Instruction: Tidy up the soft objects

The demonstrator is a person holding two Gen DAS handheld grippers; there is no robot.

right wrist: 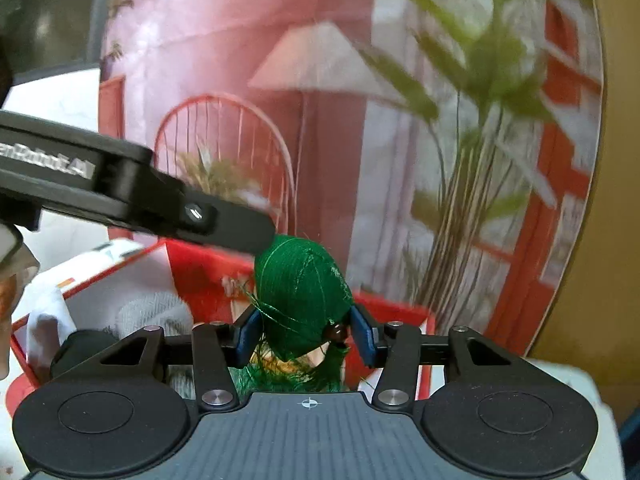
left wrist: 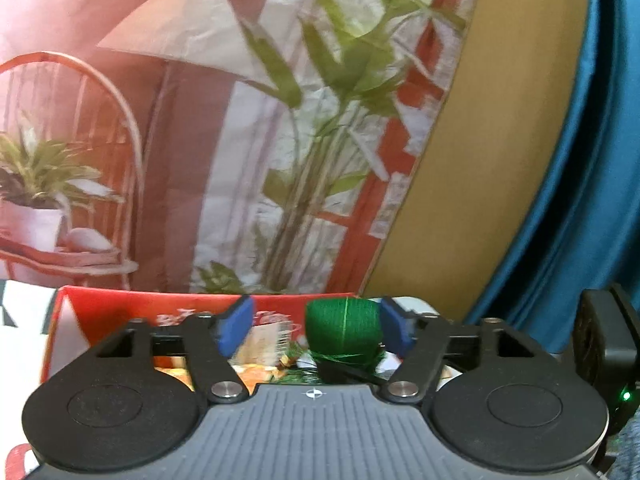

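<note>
Right wrist view: our right gripper (right wrist: pixel 304 336) pinches the green doll (right wrist: pixel 300 300) above the red box (right wrist: pixel 200 276), head upward; our left gripper (left wrist: pixel 316 328), jaws spread, sits beside it.

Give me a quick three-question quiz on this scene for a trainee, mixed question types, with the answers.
1. True or false: the left gripper is shut on the green toy.
2. The box behind the toy is: A blue, B red, C yellow.
3. Which gripper holds the toy?
Key: 1 false, it is open; 2 B; 3 the right gripper.
</note>
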